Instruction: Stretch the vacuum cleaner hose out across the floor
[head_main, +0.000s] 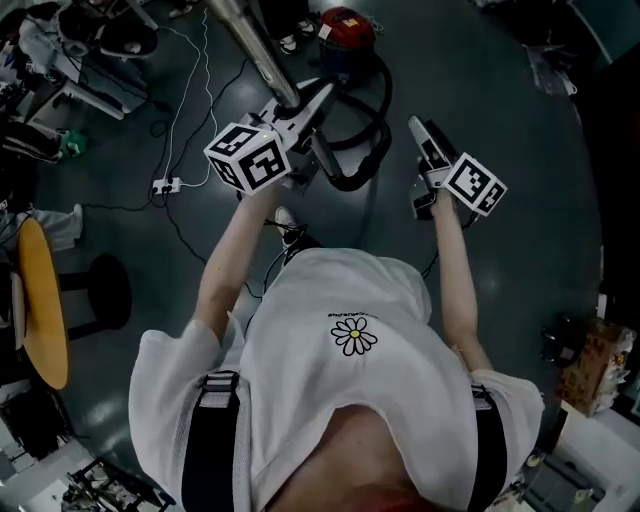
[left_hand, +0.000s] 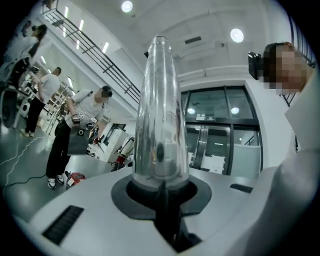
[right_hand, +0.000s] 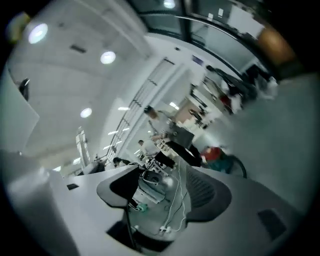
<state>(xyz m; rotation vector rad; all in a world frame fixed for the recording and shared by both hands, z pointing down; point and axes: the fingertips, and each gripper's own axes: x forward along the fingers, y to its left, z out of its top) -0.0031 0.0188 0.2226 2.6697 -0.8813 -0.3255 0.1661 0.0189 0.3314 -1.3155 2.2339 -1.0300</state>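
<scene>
In the head view my left gripper is shut on the vacuum cleaner's shiny metal wand, which slants up to the top edge. The left gripper view shows the wand rising straight out from between my left gripper's jaws. The black hose loops from the wand's lower end back to the red vacuum cleaner on the floor. My right gripper hangs to the right of the hose, open and empty. In its own view the right gripper frames only floor, with the red cleaner beyond.
A white power strip with thin cables lies on the dark floor at the left. A yellow round table and a black stool stand at the left edge. A cardboard box sits at the right. People stand farther off.
</scene>
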